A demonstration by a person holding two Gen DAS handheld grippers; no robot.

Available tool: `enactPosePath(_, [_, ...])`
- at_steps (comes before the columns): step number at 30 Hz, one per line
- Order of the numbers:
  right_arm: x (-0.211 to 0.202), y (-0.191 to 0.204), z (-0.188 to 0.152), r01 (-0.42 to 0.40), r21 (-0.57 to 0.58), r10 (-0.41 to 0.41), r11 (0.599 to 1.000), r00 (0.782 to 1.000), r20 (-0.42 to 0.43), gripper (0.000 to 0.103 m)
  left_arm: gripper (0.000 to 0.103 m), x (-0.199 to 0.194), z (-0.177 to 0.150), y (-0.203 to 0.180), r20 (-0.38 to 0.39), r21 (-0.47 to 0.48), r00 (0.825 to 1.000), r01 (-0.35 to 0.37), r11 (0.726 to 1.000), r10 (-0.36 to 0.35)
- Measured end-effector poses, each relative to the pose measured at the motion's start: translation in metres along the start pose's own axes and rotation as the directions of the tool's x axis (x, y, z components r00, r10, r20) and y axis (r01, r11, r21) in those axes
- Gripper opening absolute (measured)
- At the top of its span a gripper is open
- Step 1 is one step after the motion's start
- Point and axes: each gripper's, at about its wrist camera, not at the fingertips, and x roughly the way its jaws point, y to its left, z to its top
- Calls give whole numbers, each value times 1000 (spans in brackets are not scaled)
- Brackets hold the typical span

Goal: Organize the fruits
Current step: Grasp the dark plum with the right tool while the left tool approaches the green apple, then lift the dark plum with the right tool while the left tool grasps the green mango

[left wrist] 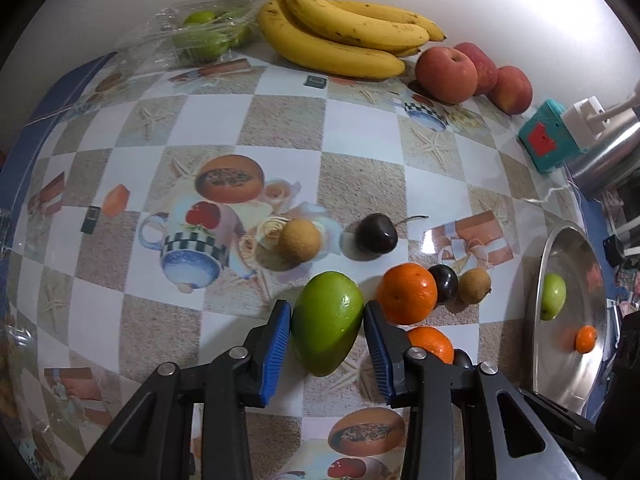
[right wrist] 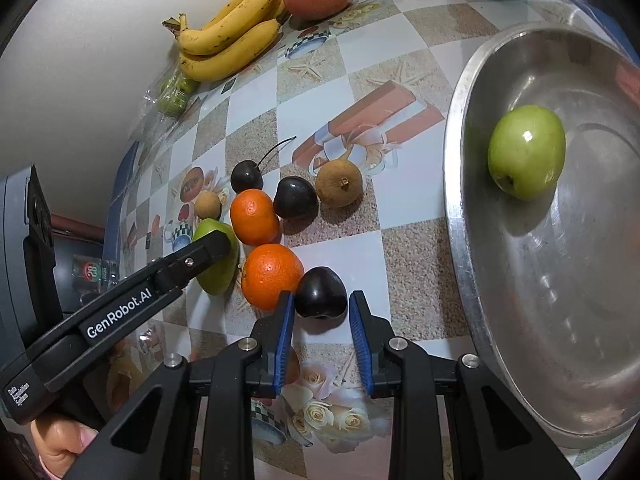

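Observation:
My left gripper [left wrist: 326, 312] has its blue pads on both sides of a green fruit [left wrist: 327, 322] lying on the table; the jaws touch or nearly touch it. The same fruit shows in the right wrist view [right wrist: 216, 256], partly behind the left gripper. My right gripper [right wrist: 321, 304] is open around a dark cherry [right wrist: 321, 292], small gaps on each side. Two oranges [right wrist: 271, 274] [right wrist: 254, 217], two more dark cherries [right wrist: 295, 197] [right wrist: 247, 177] and two brown longans [right wrist: 339, 182] [right wrist: 207, 205] lie close by. A steel tray [right wrist: 456, 184] at right holds a green apple [right wrist: 526, 157].
Bananas [left wrist: 340, 28], red apples [left wrist: 446, 70] and a clear bag of green fruit [left wrist: 204, 32] sit along the back wall. A teal box [left wrist: 546, 140] and a steel pot [left wrist: 604, 152] stand at back right. The tray's shiny surface [left wrist: 568, 320] reflects an orange.

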Motion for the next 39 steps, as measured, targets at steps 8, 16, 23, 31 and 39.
enactPosePath(8, [-1, 1, 1, -2, -7, 2, 1000, 1000, 5, 27, 40, -8, 3, 3, 20, -7, 1000, -11, 1000, 11])
enactPosePath(16, [-2, 3, 1, 7, -17, -6, 1000, 1000, 13, 27, 40, -15, 5, 7, 40, -22, 999, -27, 999, 27])
enactPosePath(23, [-16, 2, 3, 15, -14, -14, 1000, 998, 53, 27, 40, -23, 7, 12, 64, -48, 997, -35, 998, 38])
enactPosePath(31, [-52, 11, 6, 54, -36, -47, 998, 984, 171, 27, 31, -44, 11, 12, 133, -52, 990, -46, 998, 52])
enactPosePath(39, [-56, 11, 6, 59, -38, -52, 998, 983, 175, 27, 36, -31, 13, 34, 121, -119, 988, -79, 990, 94])
